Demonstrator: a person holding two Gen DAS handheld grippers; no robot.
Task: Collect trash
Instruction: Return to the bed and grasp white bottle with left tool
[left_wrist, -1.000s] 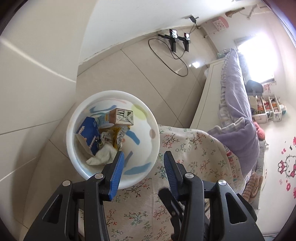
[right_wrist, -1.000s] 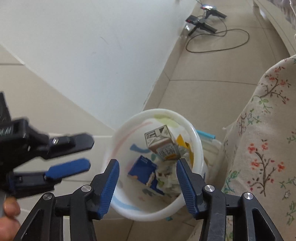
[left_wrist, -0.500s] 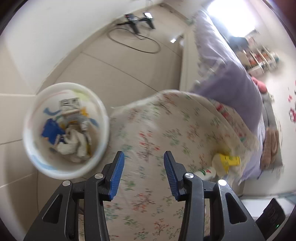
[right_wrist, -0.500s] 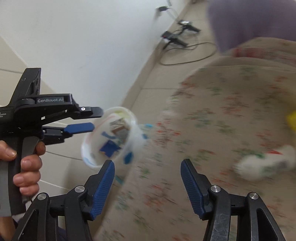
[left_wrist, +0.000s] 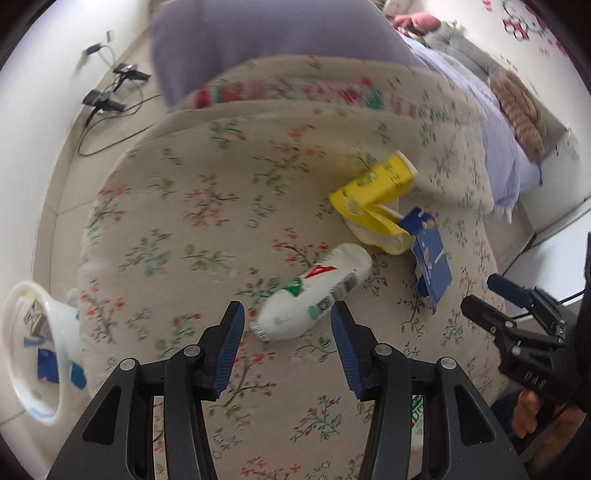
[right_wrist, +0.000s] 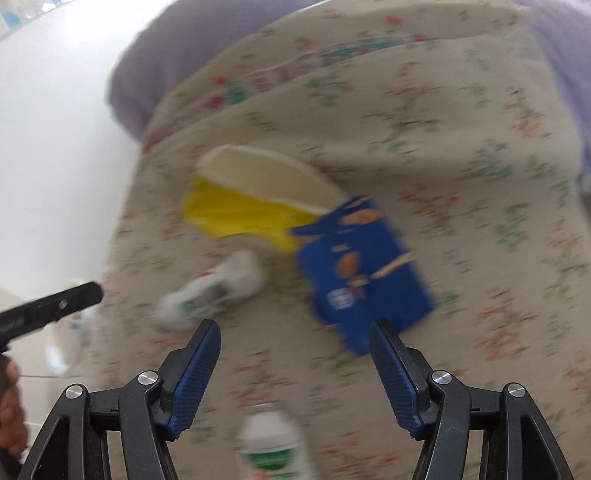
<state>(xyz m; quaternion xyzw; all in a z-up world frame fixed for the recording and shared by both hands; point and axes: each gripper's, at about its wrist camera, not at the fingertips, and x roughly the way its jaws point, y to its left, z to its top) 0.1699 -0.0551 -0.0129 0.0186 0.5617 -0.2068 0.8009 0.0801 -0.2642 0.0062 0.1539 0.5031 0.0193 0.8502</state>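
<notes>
Bedroom setting: pale floor tiles, white wall, lilac quilt behind; black stands with a looped cable on the floor at upper left of the left wrist view.

Floral cloth (left_wrist: 177, 206): beige woven fabric printed with red and green sprigs, draped over a rounded surface; it bears all the loose trash.

White bottle (left_wrist: 314, 291): plastic, cylindrical, lying on its side, red and green label with a barcode; directly ahead of the left gripper, not between its pads.

Yellow carton (left_wrist: 373, 184): flattened cardboard, matte, partly opened, cream inside; just beyond the bottle.

Blue box (right_wrist: 362, 269): thin card, rectangular, printed with biscuit shapes, tilted against the carton's edge.

Second bottle (right_wrist: 273, 446): white, green band, blurred, at the lower edge of the right wrist view.

White bin (left_wrist: 33, 350): smooth round tub with coloured dabs, on the floor beside the cloth's left edge, already holding cartons and blue scraps.

Left gripper (left_wrist: 288, 350): black frame, ribbed blue pads; jaws have just been opening, moderately apart, nothing between them.

Right gripper (right_wrist: 295, 369): same build; jaws have just been opening, wide, nothing between them, above the cloth near the blue box.
</notes>
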